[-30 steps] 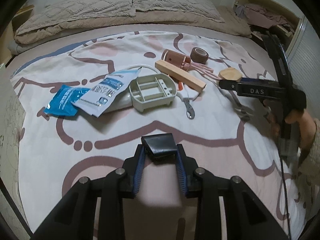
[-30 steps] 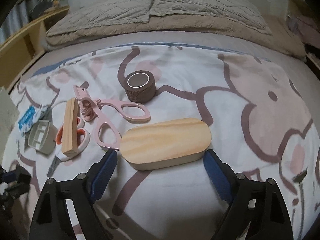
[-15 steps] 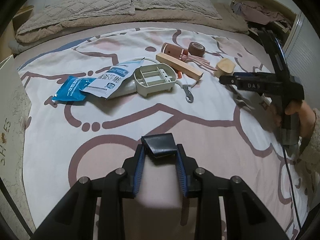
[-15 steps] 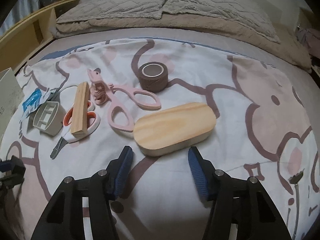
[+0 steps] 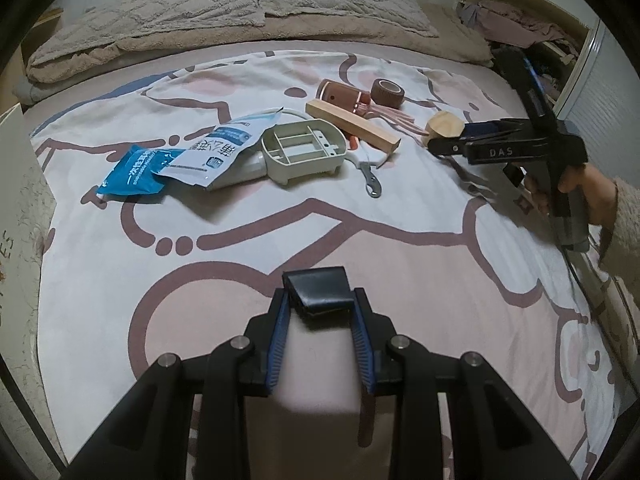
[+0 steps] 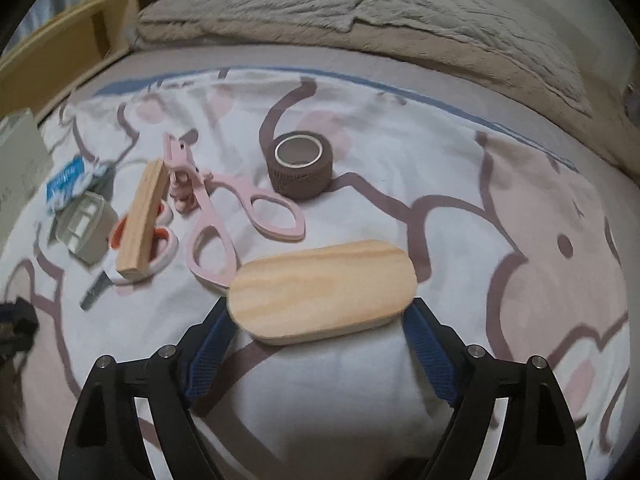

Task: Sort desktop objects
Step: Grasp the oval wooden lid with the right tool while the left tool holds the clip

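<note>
The left claw is clamped narrow on a small dark blue-black folded object, perhaps a clip or pouch; it is held above the patterned bedspread, well short of the clutter.

The right claw stands wide and its jaws are opening, one blue pad on each side of an oval wooden lid that lies flat on the bedspread. The lid sits between the pads; whether either pad touches its rounded ends cannot be told. In the left wrist view a person's hand in a pale fuzzy sleeve grips this claw's handle at the right edge.

Just beyond the lid, at its left end, lie pink scissors, handles toward the camera. Past them stands a brown roll of bandage tape on its flat face. Left of the scissors a wooden block rests across orange-and-white scissors. Farther left a grey plastic tray lies bottom up, leaning on a white pouch with blue print, which overlaps a blue packet. A rose-coloured cylinder lies on its side beside the tape roll. Beige pillows line the head of the bed.
</note>
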Motion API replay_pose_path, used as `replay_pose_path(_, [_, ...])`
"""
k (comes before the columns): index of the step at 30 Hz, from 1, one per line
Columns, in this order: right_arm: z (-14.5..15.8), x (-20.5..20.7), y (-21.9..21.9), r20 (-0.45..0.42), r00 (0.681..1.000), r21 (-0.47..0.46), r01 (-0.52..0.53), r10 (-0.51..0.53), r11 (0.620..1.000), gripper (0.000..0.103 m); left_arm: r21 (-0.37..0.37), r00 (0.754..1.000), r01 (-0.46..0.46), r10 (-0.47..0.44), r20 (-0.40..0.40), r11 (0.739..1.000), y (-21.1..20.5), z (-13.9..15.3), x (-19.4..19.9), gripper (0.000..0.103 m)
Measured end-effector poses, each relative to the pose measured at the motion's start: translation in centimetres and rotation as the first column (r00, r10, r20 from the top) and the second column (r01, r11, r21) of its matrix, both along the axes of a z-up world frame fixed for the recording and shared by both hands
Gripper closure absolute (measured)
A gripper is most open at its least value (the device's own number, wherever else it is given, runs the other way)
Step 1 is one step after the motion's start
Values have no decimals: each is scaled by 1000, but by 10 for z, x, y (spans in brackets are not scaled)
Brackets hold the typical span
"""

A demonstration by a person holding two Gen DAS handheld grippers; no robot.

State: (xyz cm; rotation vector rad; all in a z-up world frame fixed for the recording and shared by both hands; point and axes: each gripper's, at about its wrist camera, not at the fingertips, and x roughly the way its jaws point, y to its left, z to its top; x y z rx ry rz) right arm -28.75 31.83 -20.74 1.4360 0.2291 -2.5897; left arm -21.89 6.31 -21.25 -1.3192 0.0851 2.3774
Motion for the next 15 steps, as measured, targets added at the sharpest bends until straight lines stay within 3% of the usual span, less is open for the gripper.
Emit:
replay_pose_path(3, [-2, -8, 1, 18, 1000, 12, -13, 13, 1000, 10, 1, 1000, 2, -2, 1, 1000, 1, -1, 0, 72])
replay_pose_path(10, [-1, -13, -7, -6, 999, 31, -49, 49, 998, 13, -5, 1000, 2, -2, -2, 1000, 2, -2, -1, 72])
replay_pose_path(15, [1, 5, -7, -16, 999, -15, -28, 27, 1000, 13, -20, 1000, 2, -2, -8, 1000, 2, -3, 1, 72])
